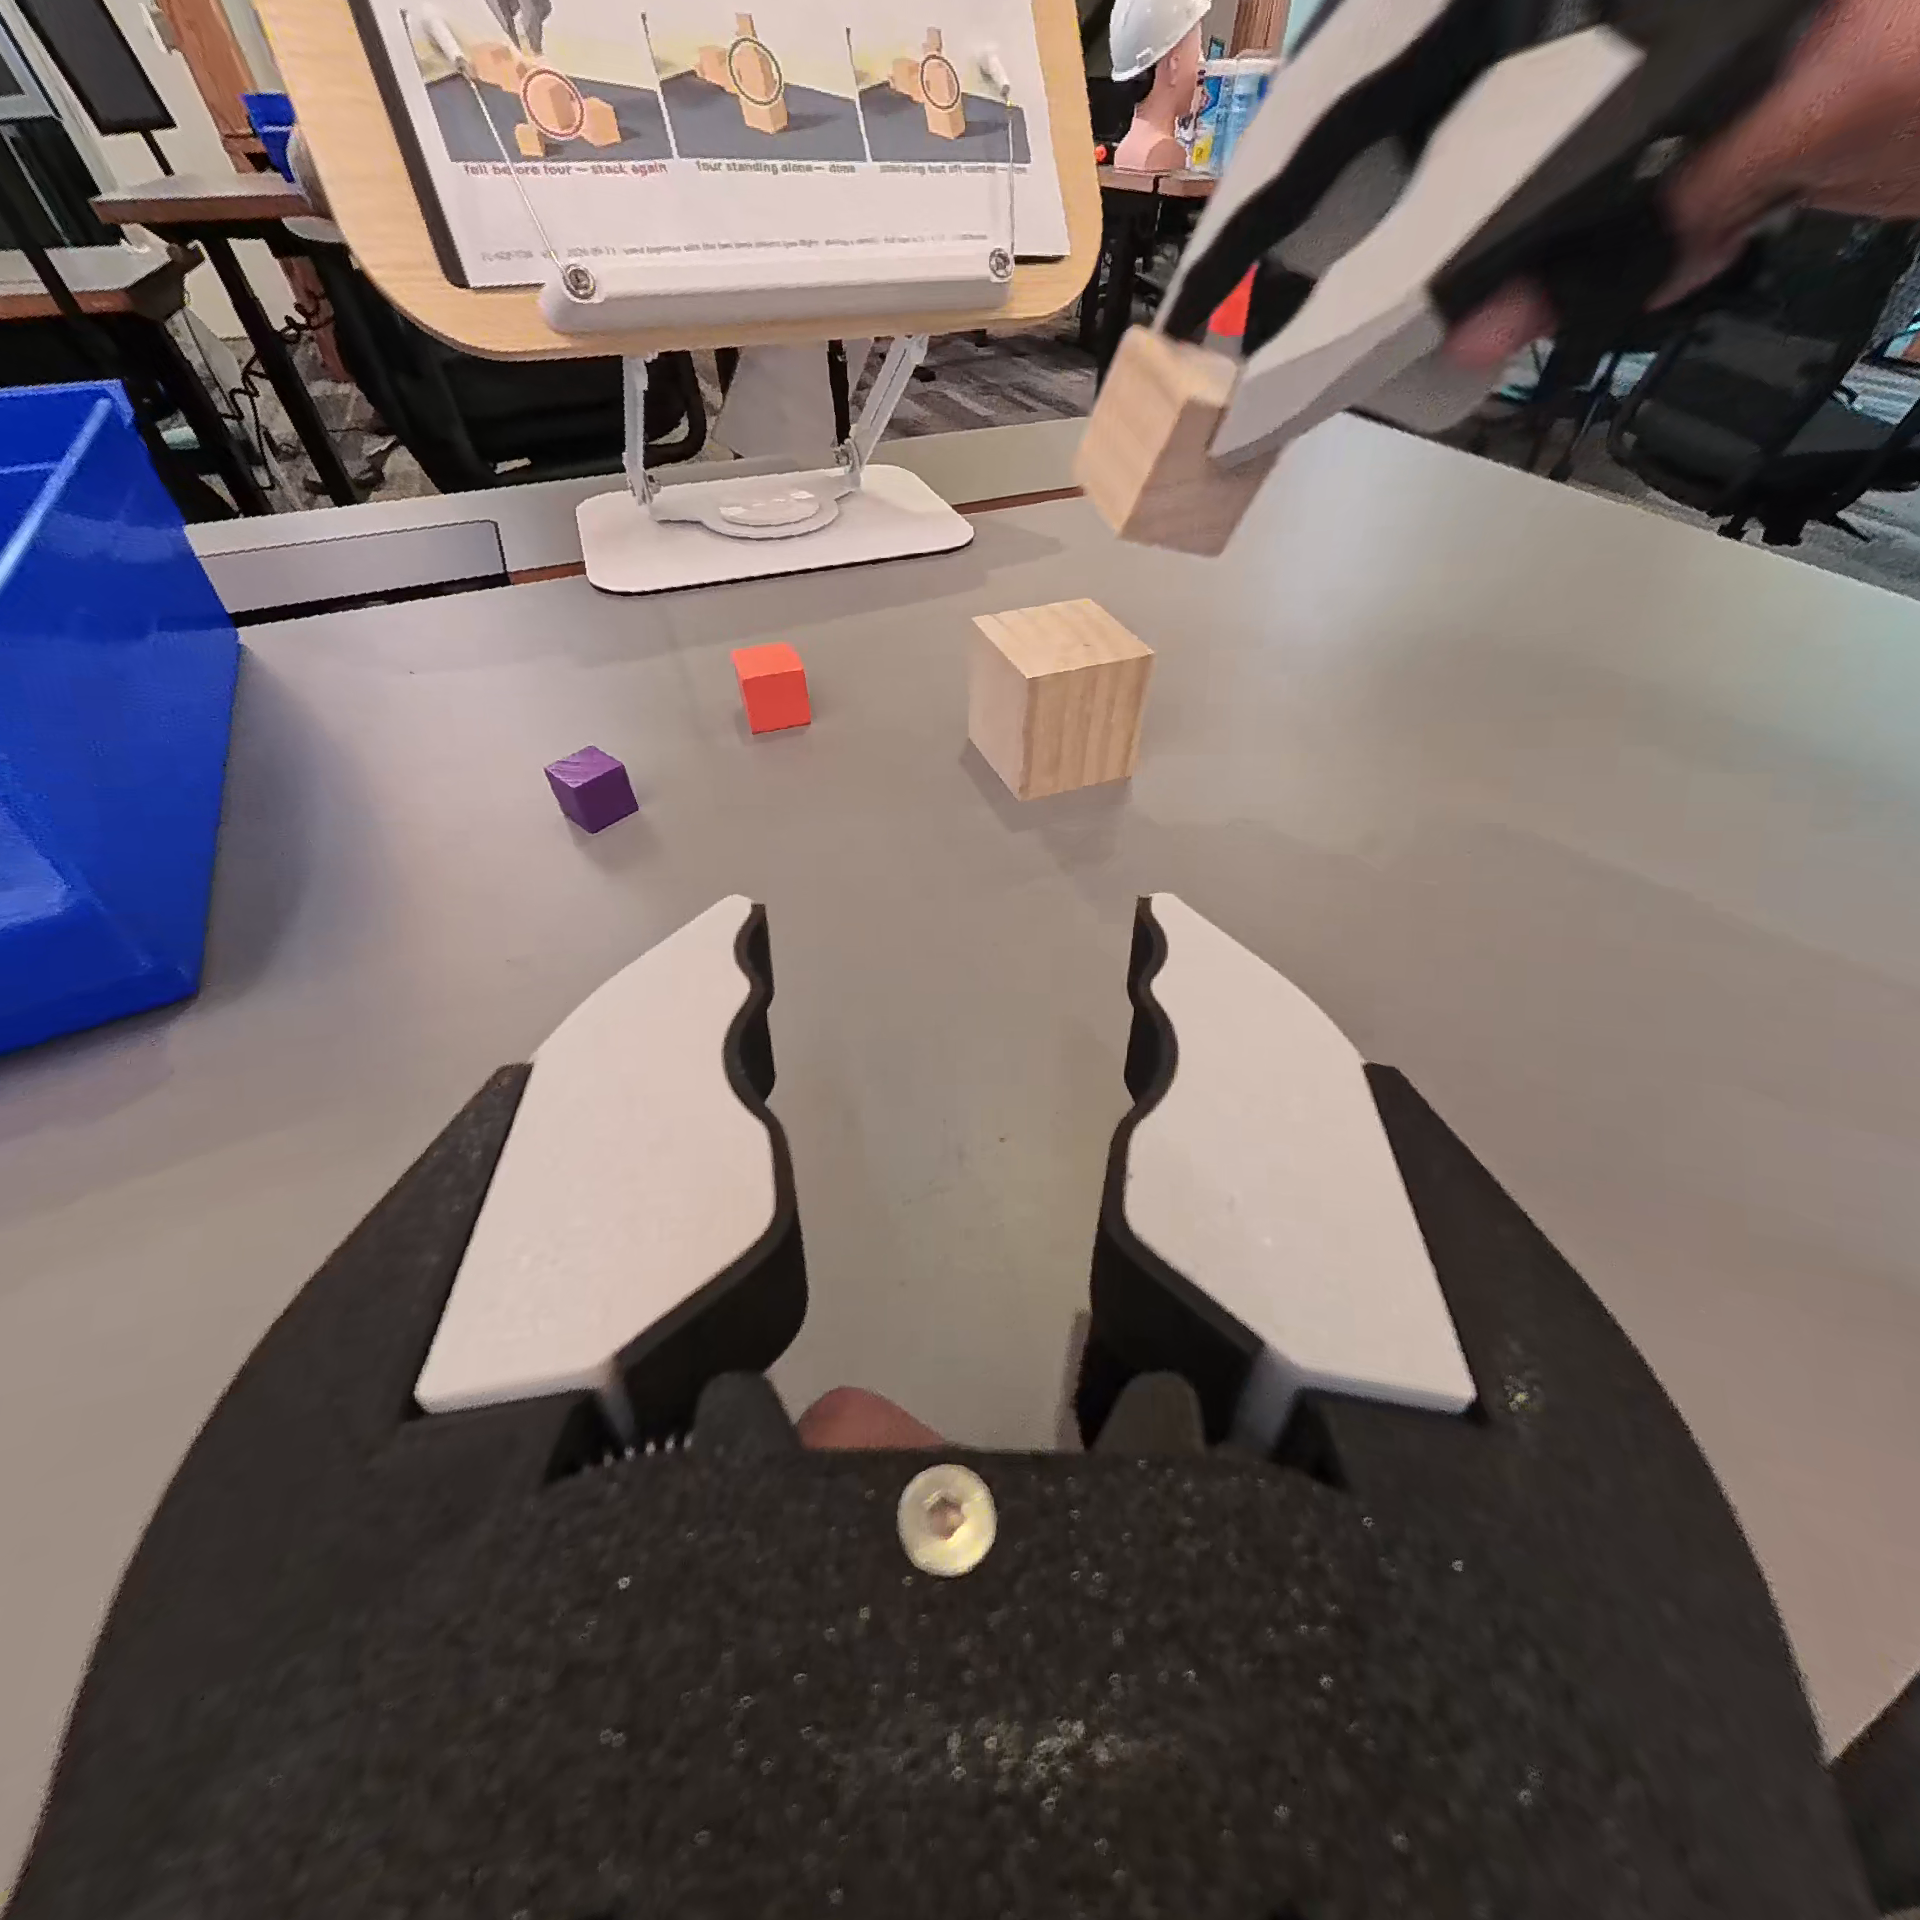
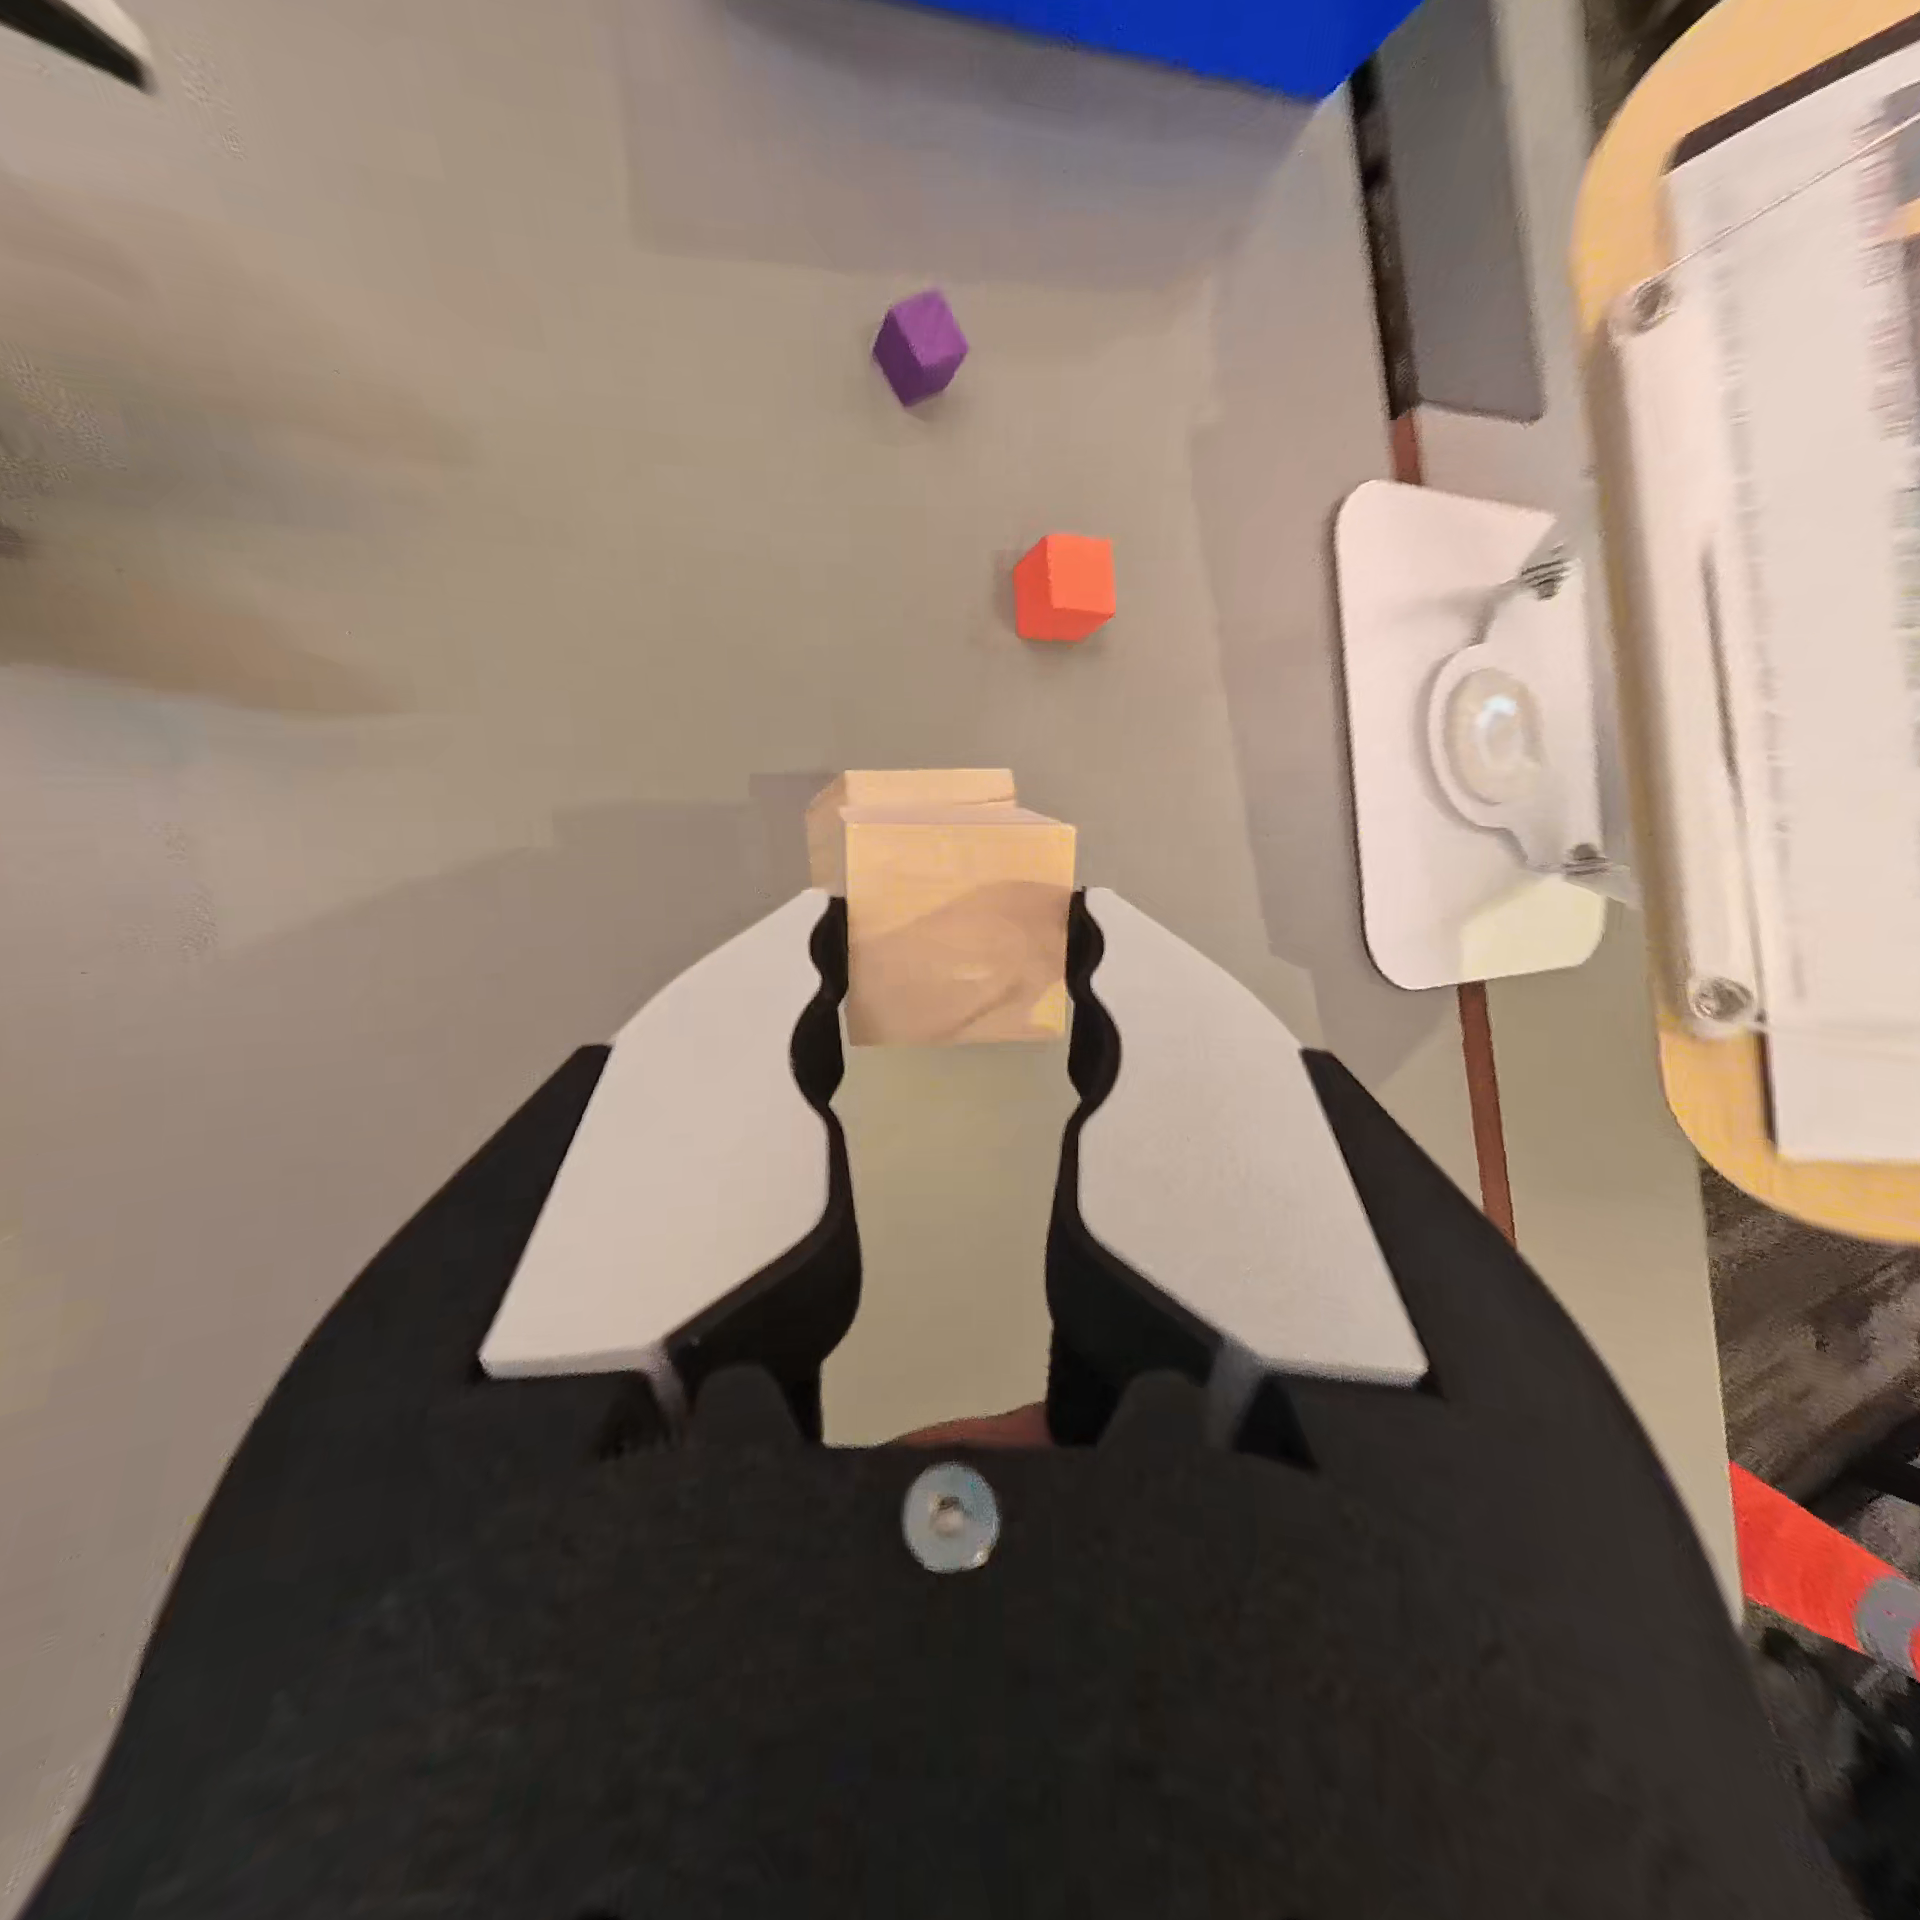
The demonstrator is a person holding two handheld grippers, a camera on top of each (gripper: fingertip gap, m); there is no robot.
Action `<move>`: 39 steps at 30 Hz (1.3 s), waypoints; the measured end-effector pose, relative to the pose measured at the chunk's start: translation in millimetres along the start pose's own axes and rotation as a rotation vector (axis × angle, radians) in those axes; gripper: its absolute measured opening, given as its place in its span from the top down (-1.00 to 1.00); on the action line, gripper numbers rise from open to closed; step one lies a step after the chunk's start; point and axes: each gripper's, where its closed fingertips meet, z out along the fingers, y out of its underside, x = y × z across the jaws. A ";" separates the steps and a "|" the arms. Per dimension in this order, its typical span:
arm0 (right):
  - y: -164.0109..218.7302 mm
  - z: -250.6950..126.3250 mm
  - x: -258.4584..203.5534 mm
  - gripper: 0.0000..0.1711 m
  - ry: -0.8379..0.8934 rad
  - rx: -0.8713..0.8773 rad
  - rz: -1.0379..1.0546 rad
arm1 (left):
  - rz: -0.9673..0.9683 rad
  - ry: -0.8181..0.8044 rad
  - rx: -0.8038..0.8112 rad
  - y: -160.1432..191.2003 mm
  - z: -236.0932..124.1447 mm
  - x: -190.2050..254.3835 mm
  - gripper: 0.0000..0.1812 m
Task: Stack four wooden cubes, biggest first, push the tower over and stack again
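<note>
Work surface is a grey table [image 1: 1455, 935] in an office-type room, with desks and chairs visible behind it.

Right gripper [image 2: 948, 914]: jaws closed on a plain wooden cube [image 2: 958, 930], gripped at the fingertips on two opposite faces. In the left wrist view the same gripper [image 1: 1210, 390] enters from upper right, tilted downward, with the cube [image 1: 1158, 457] clear of the table and slightly blurred. A hand [image 1: 1787, 156] holds the gripper body.

Directly below the held cube, partly hidden by it in the right wrist view, sits the big cube [image 2: 914, 795], also plain wood. The left wrist view shows it [image 1: 1060, 696] resting flat on the table, apart from the held cube.

Left gripper [image 1: 948, 920]: jaws wide apart, holding nothing, above bare table nearer the camera than all cubes.

Red cube [image 1: 771, 688] rests on the table left of the big cube, not touching it. Purple cube [image 1: 591, 789] rests further left and nearer, also on its own. Both show in the right wrist view: red [image 2: 1064, 587], purple [image 2: 920, 346].

Periphery: a blue bin [image 1: 94, 727] at the table's left edge. A wooden board stand [image 1: 748, 312] on a white base [image 1: 779, 535] at the far edge carries a printed sheet.
</note>
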 end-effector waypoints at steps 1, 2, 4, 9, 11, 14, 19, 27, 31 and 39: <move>0.4 9.2 3.6 0.53 -0.038 -0.039 -0.013 | -0.001 0.002 0.000 0.2 -0.6 0.0 0.28; 0.6 17.5 6.2 0.53 -0.073 -0.073 -0.028 | 0.002 0.005 -0.001 0.5 -1.1 0.5 0.28; 1.6 30.7 7.9 0.53 -0.143 -0.140 -0.048 | 0.007 0.008 0.000 0.5 -1.5 1.2 0.28; 2.1 43.5 8.6 0.53 -0.225 -0.235 -0.089 | 0.011 0.021 -0.009 1.7 -0.5 3.2 0.27; 4.2 43.8 7.8 0.53 -0.237 -0.255 -0.092 | 0.006 0.026 -0.012 1.9 -0.3 3.3 0.27; 1.5 45.8 7.6 0.53 -0.242 -0.238 -0.069 | 0.003 0.029 -0.027 3.7 1.4 3.4 0.28; 5.2 51.7 7.9 0.53 -0.253 -0.246 -0.019 | 0.009 0.032 -0.055 7.2 4.6 4.6 0.28; 8.4 52.6 5.5 0.53 -0.262 -0.251 -0.010 | -0.004 0.046 -0.066 8.0 6.9 5.4 0.28; 7.7 51.5 4.5 0.51 -0.275 -0.241 -0.004 | 0.000 0.048 -0.062 7.6 6.5 6.1 0.28; -32.1 -34.7 26.8 0.28 0.026 0.090 0.041 | -0.012 0.043 -0.041 4.9 4.3 4.6 0.27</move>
